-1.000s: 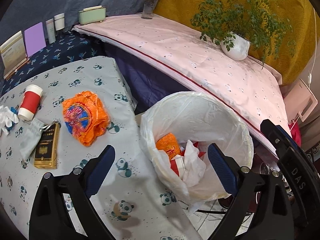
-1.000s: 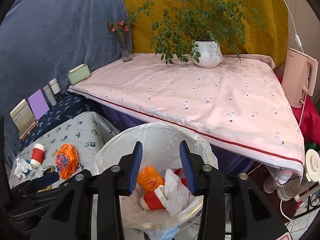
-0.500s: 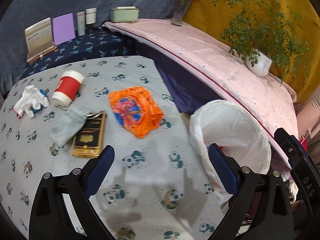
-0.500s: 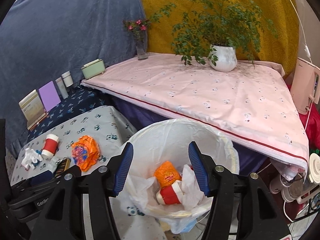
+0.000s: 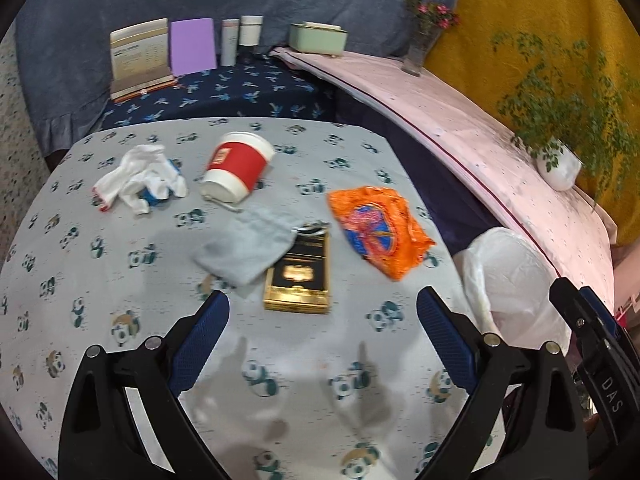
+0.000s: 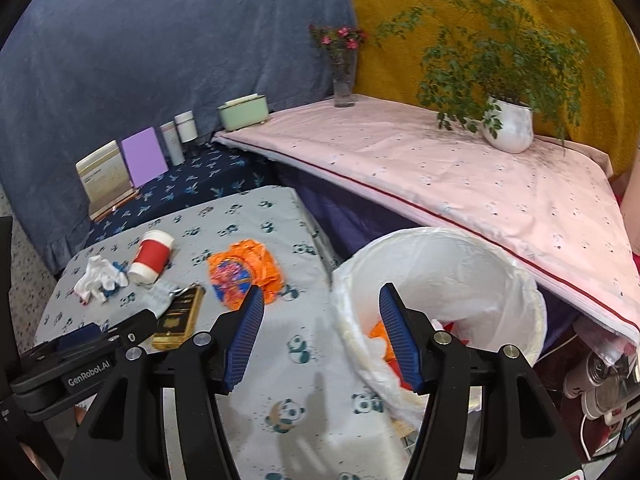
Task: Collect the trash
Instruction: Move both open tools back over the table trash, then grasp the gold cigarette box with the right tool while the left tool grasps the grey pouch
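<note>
Left wrist view: your left gripper (image 5: 322, 312) gapes wide and empty above the panda-print tablecloth (image 5: 120, 264); a crumpled orange snack wrapper (image 5: 380, 236) lies near its right edge.

Right wrist view: your right gripper (image 6: 320, 334), jaws just parted, grips nothing; the white-lined bin (image 6: 440, 280) beside that edge holds what looks like orange scraps.

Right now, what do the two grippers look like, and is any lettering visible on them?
Both are black plastic frames with silver screws and two fingers faced with ribbed blue pads. The left gripper is seen side-on in the right view, marked "GenRobot.AI" in white. The right gripper shows at the left view's right edge, lettered "DAS". No cables, hands or sleeves show.
</note>
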